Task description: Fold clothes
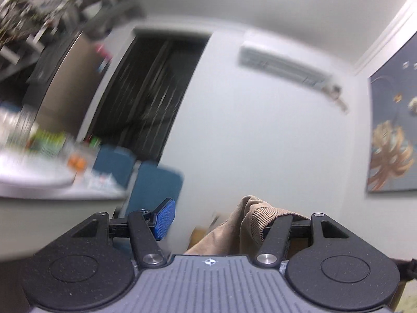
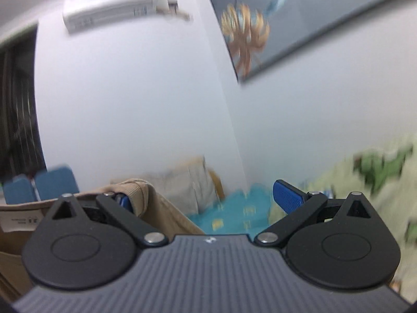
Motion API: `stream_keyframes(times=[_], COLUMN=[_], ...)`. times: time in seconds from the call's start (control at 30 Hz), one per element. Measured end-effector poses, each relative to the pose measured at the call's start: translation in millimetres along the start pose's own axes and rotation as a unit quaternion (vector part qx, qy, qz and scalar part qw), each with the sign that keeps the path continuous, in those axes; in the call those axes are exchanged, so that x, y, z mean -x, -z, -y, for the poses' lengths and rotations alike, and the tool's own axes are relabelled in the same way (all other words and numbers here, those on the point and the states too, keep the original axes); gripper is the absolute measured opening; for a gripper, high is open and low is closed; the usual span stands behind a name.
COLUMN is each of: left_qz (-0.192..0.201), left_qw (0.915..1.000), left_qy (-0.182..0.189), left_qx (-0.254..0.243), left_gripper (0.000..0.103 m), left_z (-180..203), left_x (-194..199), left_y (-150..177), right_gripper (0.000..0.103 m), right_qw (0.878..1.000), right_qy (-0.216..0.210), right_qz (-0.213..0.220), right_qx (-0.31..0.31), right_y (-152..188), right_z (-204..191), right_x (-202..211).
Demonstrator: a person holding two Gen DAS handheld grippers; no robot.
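The tan ribbed-hem garment (image 1: 250, 224) hangs raised between both spread tools: draped over the left tool's (image 1: 229, 216) right finger and the right tool's (image 2: 208, 198) left finger, neither pinching it

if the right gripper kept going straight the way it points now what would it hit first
Probably the plain white wall; the line ahead of the right gripper looks free until there. The tan ribbed garment only drapes over its left finger. Depth is unclear.
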State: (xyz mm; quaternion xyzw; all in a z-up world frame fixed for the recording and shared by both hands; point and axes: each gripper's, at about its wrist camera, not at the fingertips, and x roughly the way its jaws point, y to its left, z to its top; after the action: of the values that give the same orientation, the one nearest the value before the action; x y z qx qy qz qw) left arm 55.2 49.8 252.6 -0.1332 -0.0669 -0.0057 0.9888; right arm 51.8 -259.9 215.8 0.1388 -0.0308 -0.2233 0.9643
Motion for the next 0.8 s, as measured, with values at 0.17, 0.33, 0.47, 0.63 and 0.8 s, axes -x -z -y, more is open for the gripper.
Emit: stream_keyframes(times=[0.17,0.33,0.47,0.63,0.8], left_qz=[0.039,0.093,0.110,0.071,0.014], left_qw=[0.9988,0.9945,0.9925,0.9966,0.9991], left_qy=[0.025,0.029,0.032,0.031,0.024], left_qx=[-0.015,-0.038,-0.044,-0.027,-0.031], left_gripper=[0.063,0.065,0.066,0.067,0.067], left_z=[23.7,42.7,49.1,38.3,31.9], left_x=[29.8,89.0,108.9,82.8,19.6], left_y=[-86.3,-156.7,-196.4,-202.5,-160.9], right_gripper=[0.103,0.103,0.103,0.103,0.103], right_qw=[0.998,0.992,0.988,0.987,0.992], right_qy=[-0.026,-0.049,-0.058,-0.068,-0.063], right_qz=[0.058,0.112,0.142,0.139,0.100], right_qx=[-0.008,-0.008,0.007,0.035,0.053], right_y=[-79.4,-149.3,-186.8,-205.3,-170.8], right_z=[3.0,6.1,6.4,-1.7,-9.5], right_x=[51.6,111.8,136.0,122.7,67.4])
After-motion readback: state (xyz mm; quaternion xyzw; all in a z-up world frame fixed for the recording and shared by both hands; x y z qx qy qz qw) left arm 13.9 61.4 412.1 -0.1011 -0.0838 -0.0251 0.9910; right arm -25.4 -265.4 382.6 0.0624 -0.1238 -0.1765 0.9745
